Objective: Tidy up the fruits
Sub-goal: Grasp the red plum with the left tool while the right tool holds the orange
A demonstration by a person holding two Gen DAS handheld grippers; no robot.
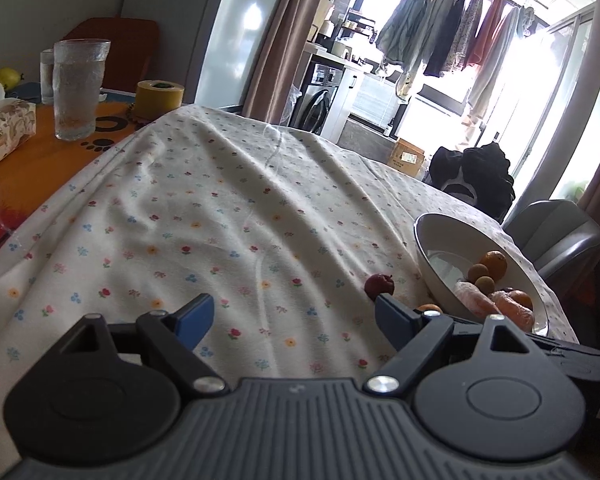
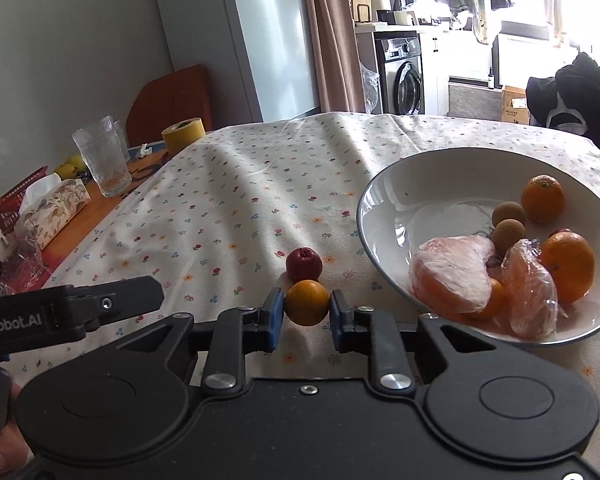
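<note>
My right gripper [image 2: 306, 314] is shut on a small orange [image 2: 307, 302] just above the flowered tablecloth [image 2: 220, 216]. Right behind that orange lies a small red apple [image 2: 304, 264]. To the right stands a white bowl [image 2: 384, 208] holding two oranges [image 2: 542, 198], two brown longans [image 2: 509, 224] and plastic-wrapped fruit [image 2: 452, 276]. My left gripper [image 1: 294, 316] hangs open over bare cloth, nothing between its blue pads. In the left wrist view the apple [image 1: 379, 285] sits just beyond the right fingertip [image 1: 392, 312], and the bowl [image 1: 432, 264] is at the right.
At the table's left end stand a ribbed glass [image 1: 78, 88], a roll of yellow tape [image 1: 159, 98] and a tissue box [image 1: 2, 134]. A grey chair [image 1: 556, 236] and a chair with dark clothes [image 1: 480, 176] stand beyond the far edge. The left gripper's body [image 2: 68, 312] reaches into the right wrist view.
</note>
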